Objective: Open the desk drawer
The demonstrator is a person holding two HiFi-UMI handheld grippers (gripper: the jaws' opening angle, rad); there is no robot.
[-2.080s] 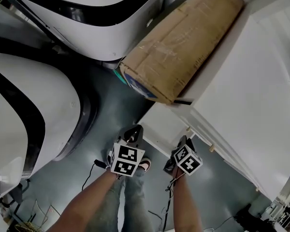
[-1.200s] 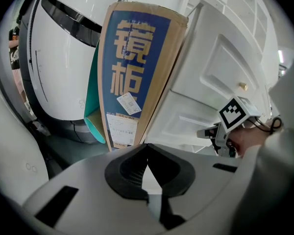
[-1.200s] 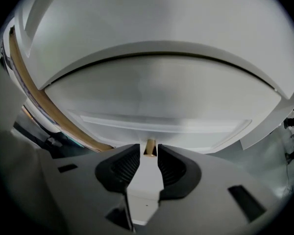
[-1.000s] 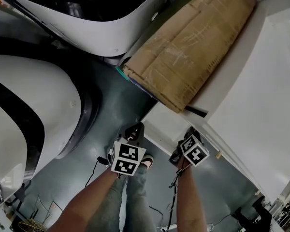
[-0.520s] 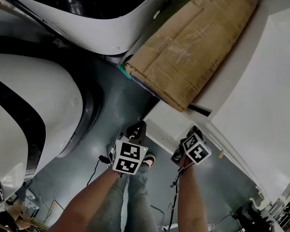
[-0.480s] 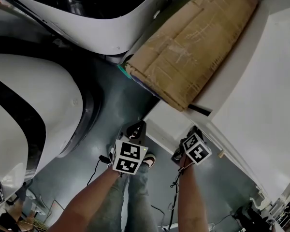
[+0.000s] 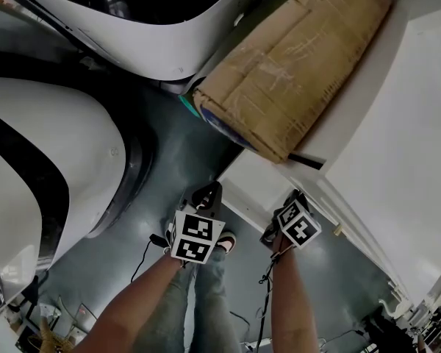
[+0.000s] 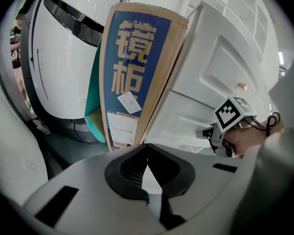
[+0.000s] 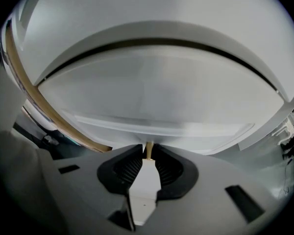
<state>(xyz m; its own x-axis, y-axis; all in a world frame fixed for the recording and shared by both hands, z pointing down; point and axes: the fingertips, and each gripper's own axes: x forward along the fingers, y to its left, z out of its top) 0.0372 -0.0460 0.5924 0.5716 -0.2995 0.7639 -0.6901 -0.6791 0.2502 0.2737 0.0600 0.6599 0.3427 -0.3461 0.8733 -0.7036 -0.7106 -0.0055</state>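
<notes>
Right hand-held gripper (image 9: 148,145) | jaws just closing on knob (image 9: 148,151) | carton (image 8: 137,67) reads 镜柜

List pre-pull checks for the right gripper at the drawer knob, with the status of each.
1. Knob between the right gripper jaws: ok. The jaws have just been closing and the pads look to be on it.
2. Grip firm enough to pull: cannot tell.
3. Left gripper clear of the drawer front: ok. It is shut, empty and off to the side.
4. Cardboard box out of the drawer's path: cannot tell. It leans right beside the desk.
</notes>
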